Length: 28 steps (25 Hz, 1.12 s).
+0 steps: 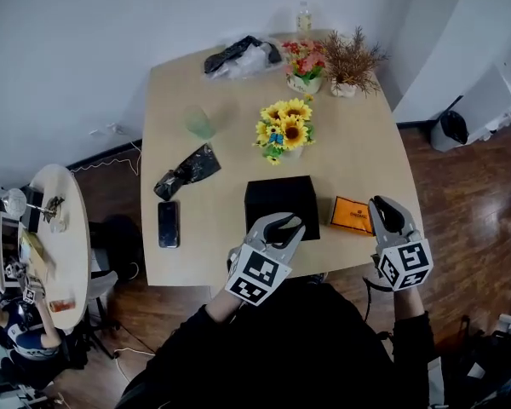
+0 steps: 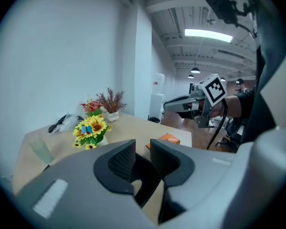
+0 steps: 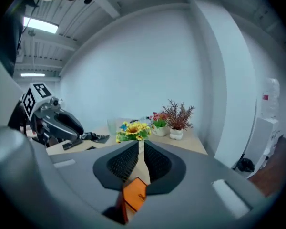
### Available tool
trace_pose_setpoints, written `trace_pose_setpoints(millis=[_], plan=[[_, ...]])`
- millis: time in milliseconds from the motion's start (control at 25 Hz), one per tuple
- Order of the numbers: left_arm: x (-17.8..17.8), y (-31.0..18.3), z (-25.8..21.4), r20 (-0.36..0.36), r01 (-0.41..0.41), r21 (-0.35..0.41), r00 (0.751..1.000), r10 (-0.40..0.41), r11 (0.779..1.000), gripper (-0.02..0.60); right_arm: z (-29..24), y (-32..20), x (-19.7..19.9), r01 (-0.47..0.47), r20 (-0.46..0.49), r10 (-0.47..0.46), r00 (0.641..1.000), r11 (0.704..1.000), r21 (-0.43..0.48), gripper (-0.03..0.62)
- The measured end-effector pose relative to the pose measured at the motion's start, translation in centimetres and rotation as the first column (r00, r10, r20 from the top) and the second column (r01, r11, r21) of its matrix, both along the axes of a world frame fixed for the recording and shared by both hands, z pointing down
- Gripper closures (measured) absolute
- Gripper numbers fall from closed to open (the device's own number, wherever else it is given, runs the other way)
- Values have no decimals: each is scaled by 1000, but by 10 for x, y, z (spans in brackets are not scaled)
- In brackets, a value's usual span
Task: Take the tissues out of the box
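**A:** Where was the tissue box?

**B:** The black tissue box (image 1: 281, 207) sat flat on the pale surface (image 1: 200, 258), close to the person's edge and roughly midway along it. A bunch of sunflowers (image 1: 285, 128) stood just behind it. An orange box (image 1: 352, 215) lay just to its right, and a phone (image 1: 168, 224) lay apart on its left.

**A:** Which way did it run?

**B:** Its longer side ran left to right, parallel with that near edge, and its broad top faced up. In the head view the top read as plain black, and I could not make out the slot.

**A:** And the left claw?

**B:** The left claw (image 1: 288, 222) hung over the box's near edge, with its tips aimed away from the person toward the sunflowers. Its jaws stood narrow, with only a slim gap between the pads and nothing caught there. I could not tell whether the tips touched the box.

**A:** The right one?

**B:** The right claw (image 1: 383, 210) was held over the near right corner of the surface, just right of the orange box. It also pointed away from the person. Its jaws were all but together, with a sliver of surface showing between them, and gripped nothing. In its own view the orange box showed below the jaws, lying on the surface and not between the pads.
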<state>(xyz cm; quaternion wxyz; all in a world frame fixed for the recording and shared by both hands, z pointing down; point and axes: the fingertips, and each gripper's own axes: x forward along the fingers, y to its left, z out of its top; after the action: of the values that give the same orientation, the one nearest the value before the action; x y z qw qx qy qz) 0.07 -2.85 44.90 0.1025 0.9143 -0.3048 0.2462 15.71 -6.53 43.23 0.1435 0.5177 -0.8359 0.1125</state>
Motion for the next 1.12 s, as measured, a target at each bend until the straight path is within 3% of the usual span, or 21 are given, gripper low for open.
trace_pose_setpoints(millis=[160, 480, 1120], plan=[[-27, 1, -21, -89, 75, -16, 993, -76, 997, 504, -27, 14, -48, 63, 60, -64, 996, 998, 28, 557], [-60, 6, -57, -230, 177, 91, 961, -152, 980, 505, -73, 19, -100, 90, 68, -102, 992, 982, 166, 573], [-69, 9, -56, -238, 212, 88, 953, -186, 973, 506, -84, 19, -106, 71, 89, -91, 992, 975, 209, 594]])
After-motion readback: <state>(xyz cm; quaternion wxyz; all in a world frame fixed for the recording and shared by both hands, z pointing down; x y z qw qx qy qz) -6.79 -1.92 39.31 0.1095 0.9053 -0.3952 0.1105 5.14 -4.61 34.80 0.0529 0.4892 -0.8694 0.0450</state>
